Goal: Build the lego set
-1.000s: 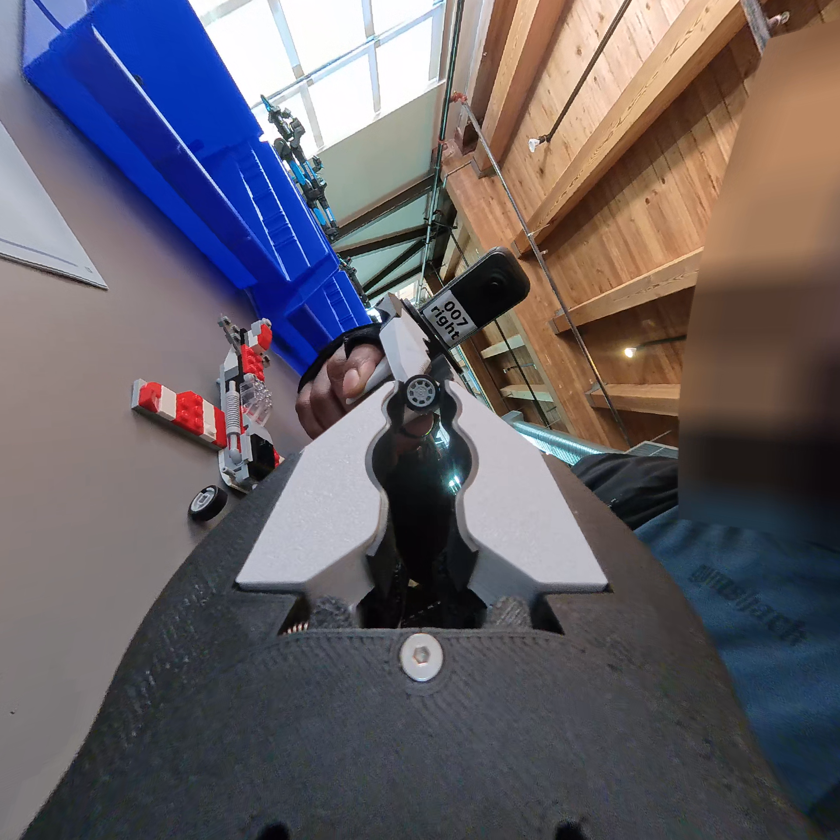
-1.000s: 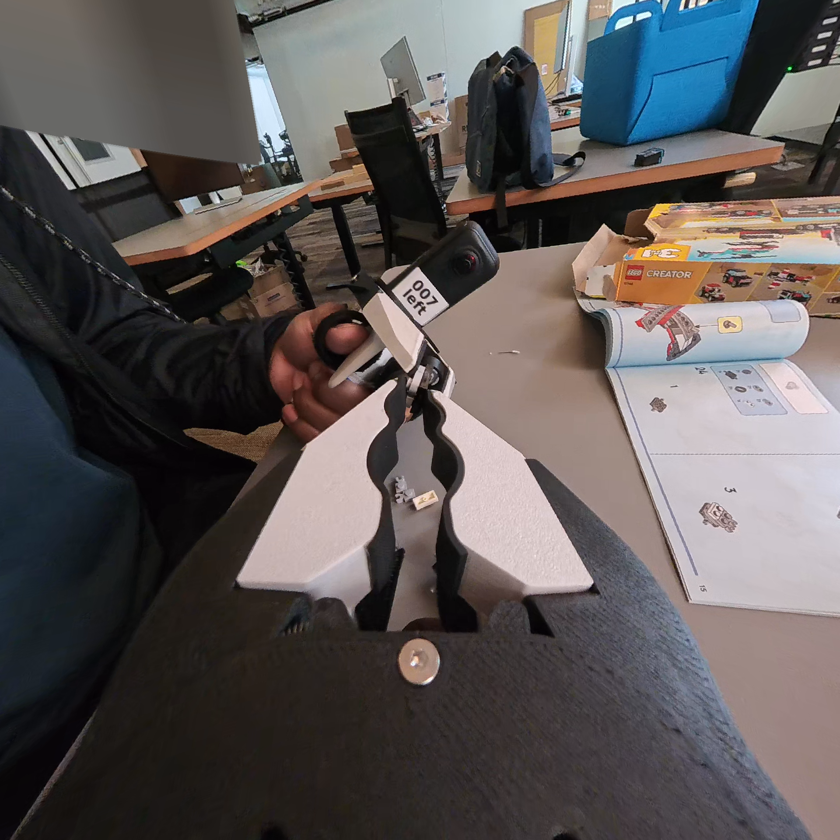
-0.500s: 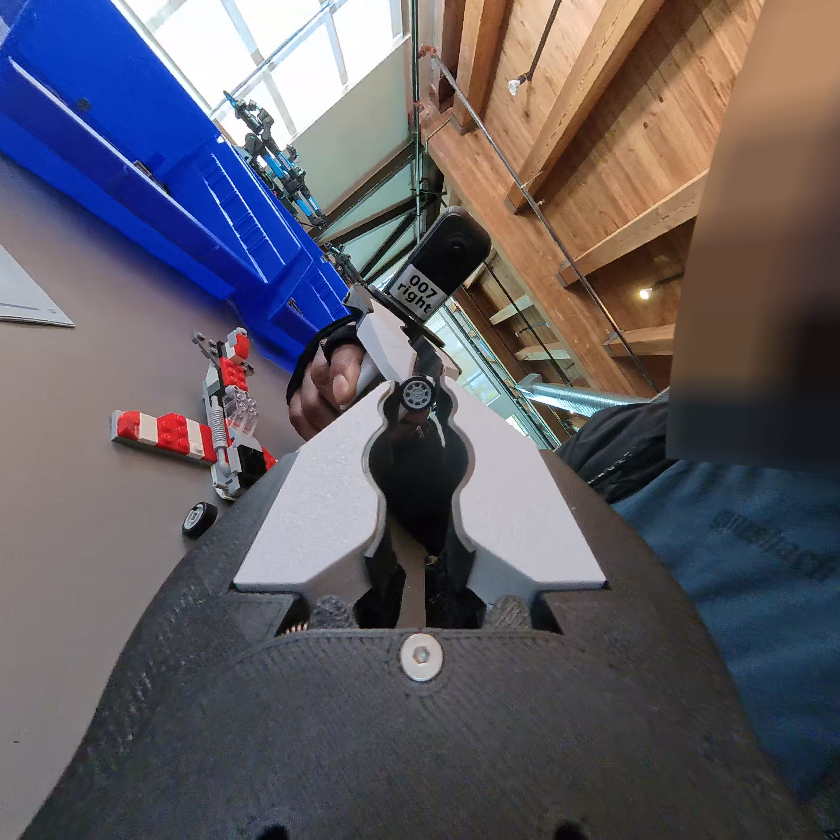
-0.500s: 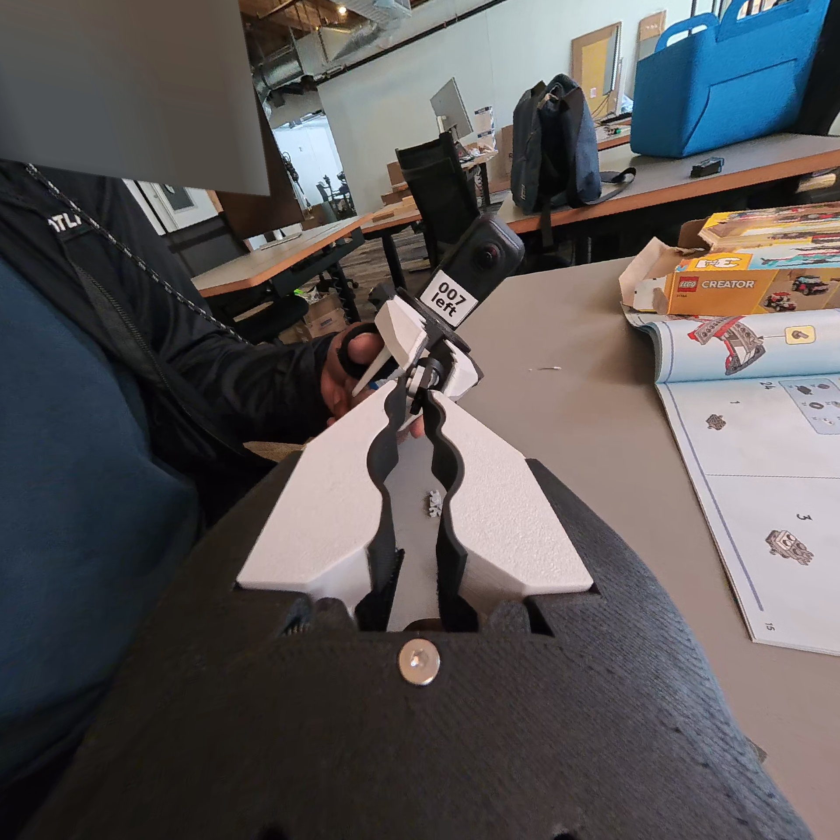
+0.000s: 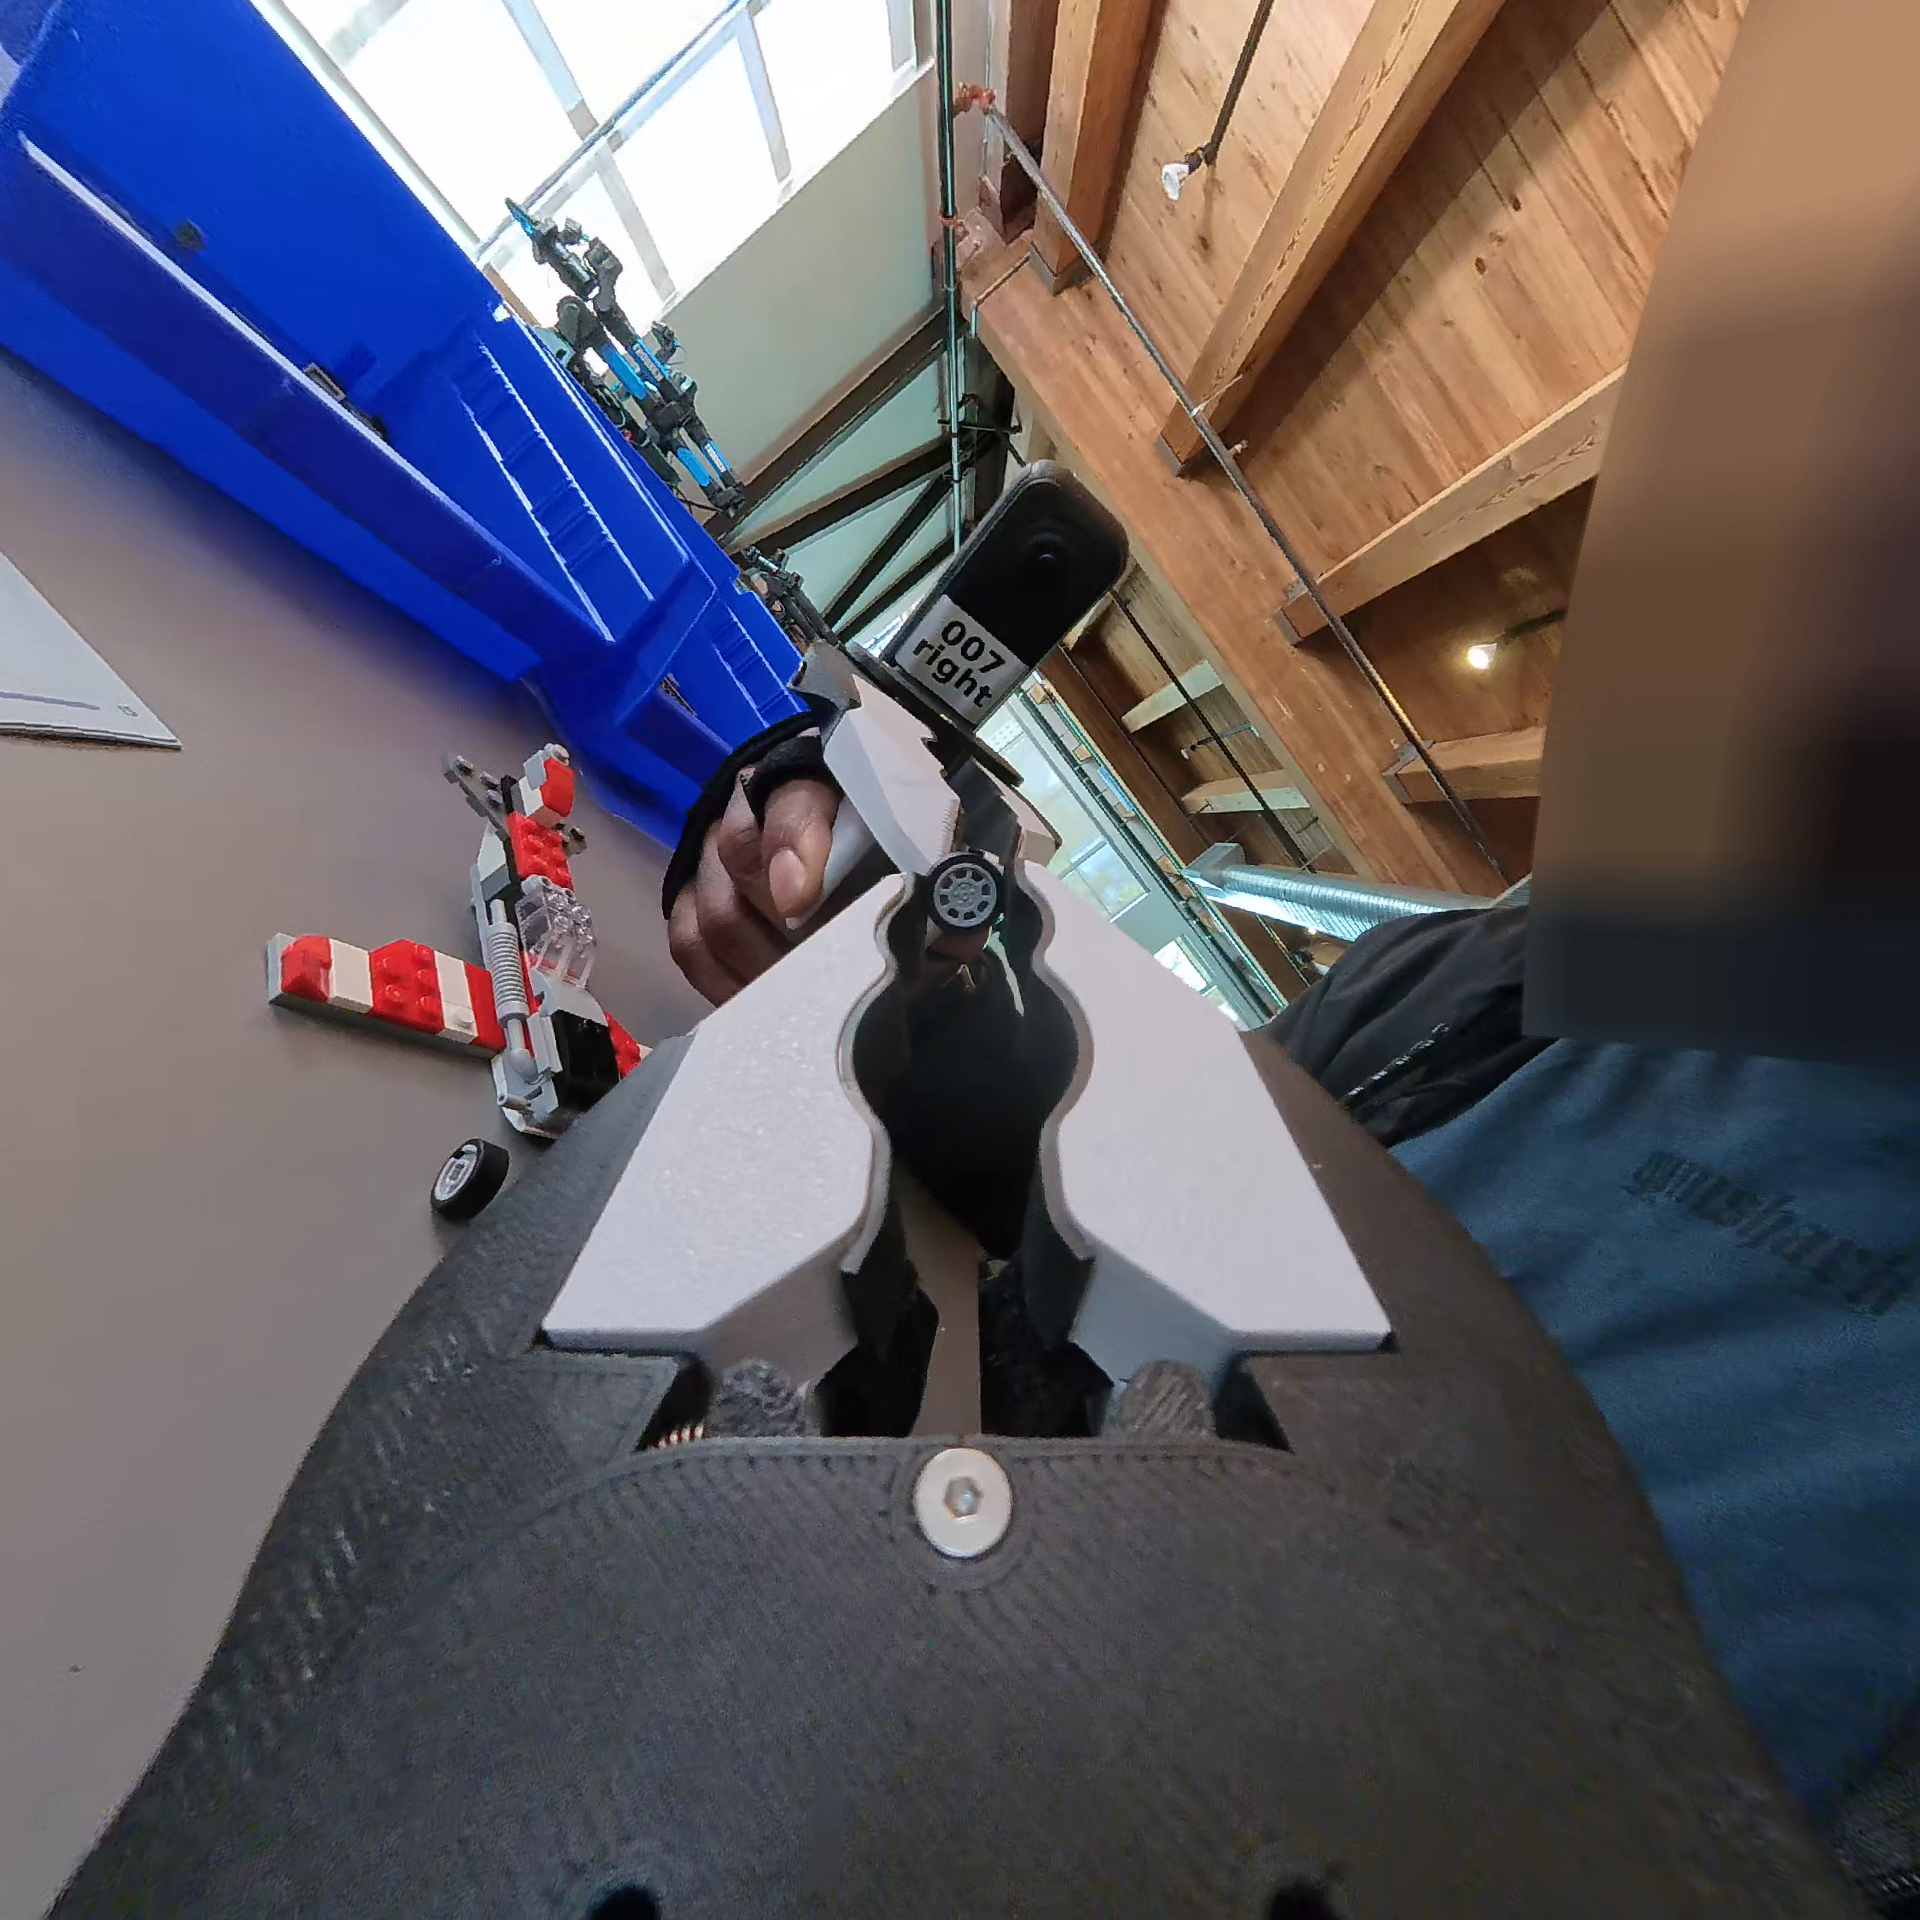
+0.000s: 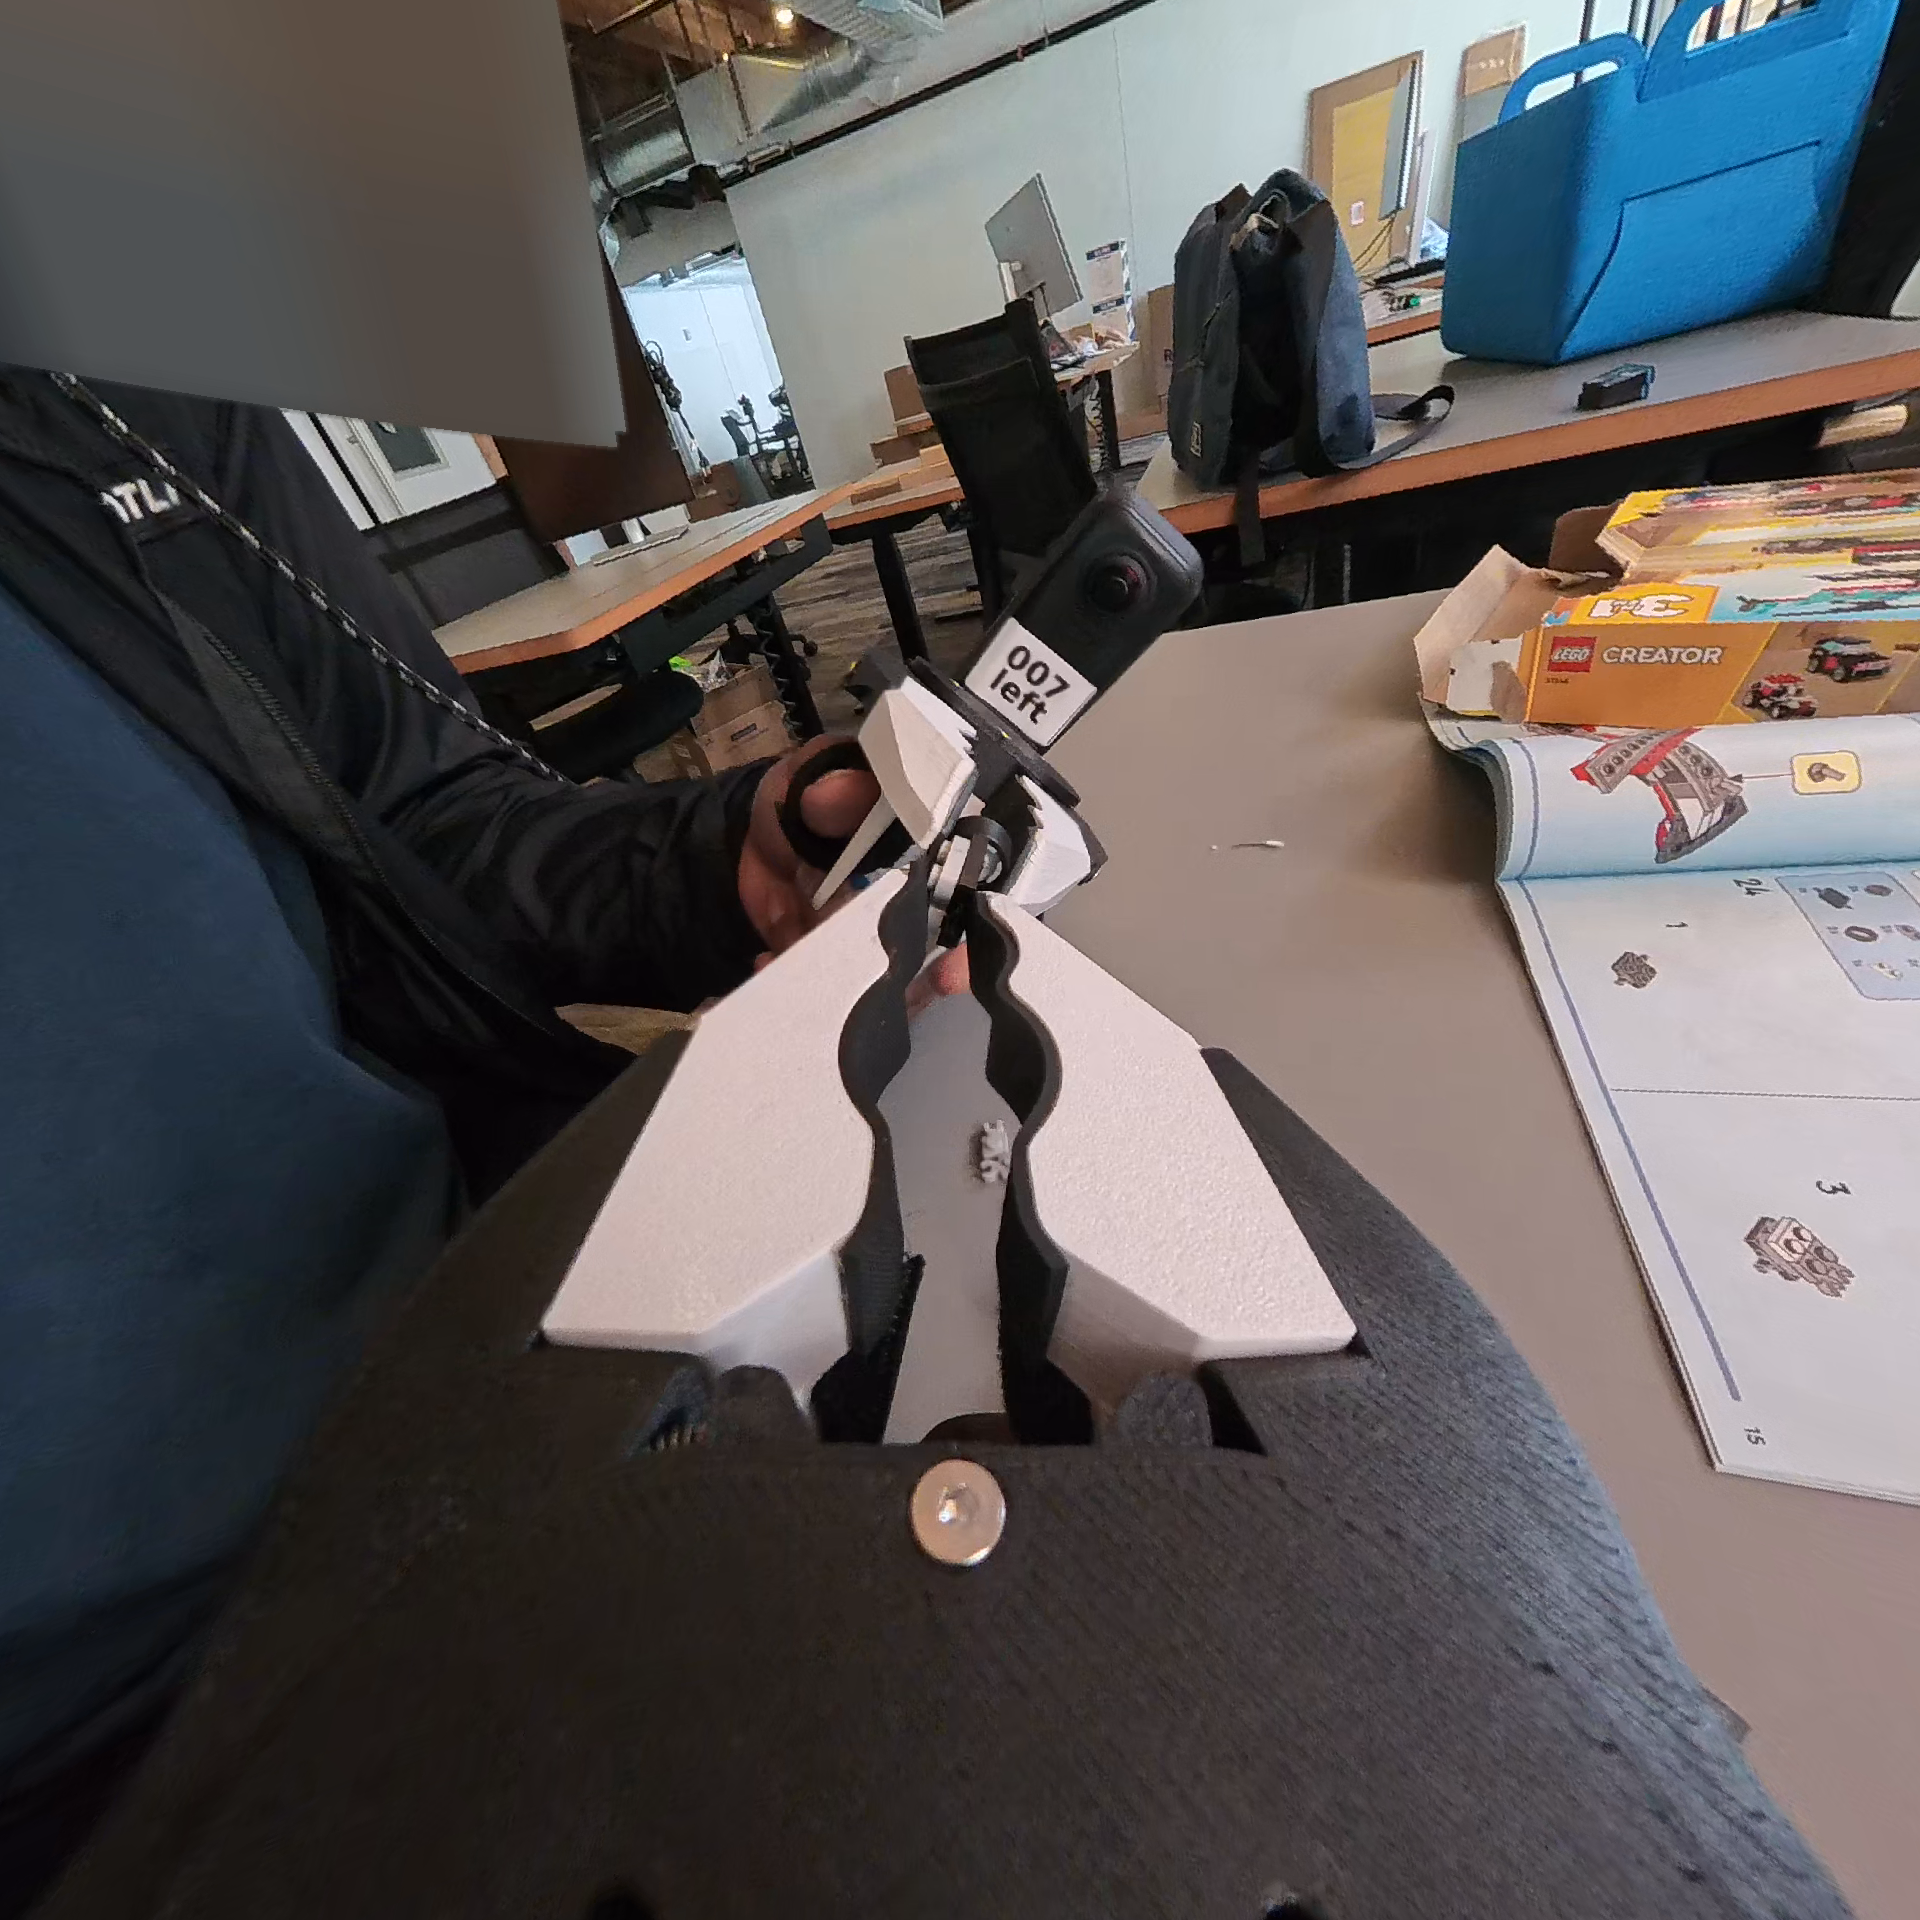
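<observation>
- The left hand-held gripper [image 5: 964, 902] is clamped on a small wheel [image 5: 966, 896], black tyre with a grey hub, held right at its fingertips and lifted off the worktop [image 5: 208, 935].
- The right hand-held gripper [image 6: 954, 902] meets that wheel tip to tip. Its fingers look nearly closed around a small part at the wheel, probably an axle piece, but the part is too small and hidden for me to tell whether it is truly gripped.
- The step in hand appears to be joining the wheel to that small part in mid-air. To do it well, keep the wheel's hub square to the part, push straight along the axle line, and squeeze no harder than needed so the wheel does not pop sideways out of the tips.
- Steadying both tools against each other should help, since neither rests on anything.
- Taking the wheel as landmark: the half-built model [image 5: 520, 935], red, white and grey, lies on the worktop down and to the left of it, well apart.
- A second loose wheel [image 5: 470, 1176] lies just beside the model, on the side nearer the camera.
- In the right wrist view, the open instruction booklet [image 6: 1714, 1091] lies to the right of the held wheel, with the set's box [image 6: 1714, 644] beyond it.
</observation>
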Motion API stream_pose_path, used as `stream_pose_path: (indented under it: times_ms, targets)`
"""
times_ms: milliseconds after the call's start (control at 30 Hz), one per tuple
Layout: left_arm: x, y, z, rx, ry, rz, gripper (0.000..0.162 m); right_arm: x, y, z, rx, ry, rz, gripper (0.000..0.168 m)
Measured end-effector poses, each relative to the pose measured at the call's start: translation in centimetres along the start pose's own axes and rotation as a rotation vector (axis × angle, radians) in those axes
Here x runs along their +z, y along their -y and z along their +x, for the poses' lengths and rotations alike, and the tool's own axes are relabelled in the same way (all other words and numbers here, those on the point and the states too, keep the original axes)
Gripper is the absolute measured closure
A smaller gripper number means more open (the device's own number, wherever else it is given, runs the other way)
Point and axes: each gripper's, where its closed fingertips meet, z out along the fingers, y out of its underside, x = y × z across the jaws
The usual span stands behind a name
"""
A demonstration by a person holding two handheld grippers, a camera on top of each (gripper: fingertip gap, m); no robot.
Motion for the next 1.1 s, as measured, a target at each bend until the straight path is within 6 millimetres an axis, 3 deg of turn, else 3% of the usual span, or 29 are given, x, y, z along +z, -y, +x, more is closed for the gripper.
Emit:
stream_pose_path:
  times_ms: [1100]
  targets:
    - [-0.5, -0.92, 0.65, 0.085, -0.025, -0.088, 0.146, 0.26, -0.18, -0.94, -0.024, 0.044, -0.02, 0.161]
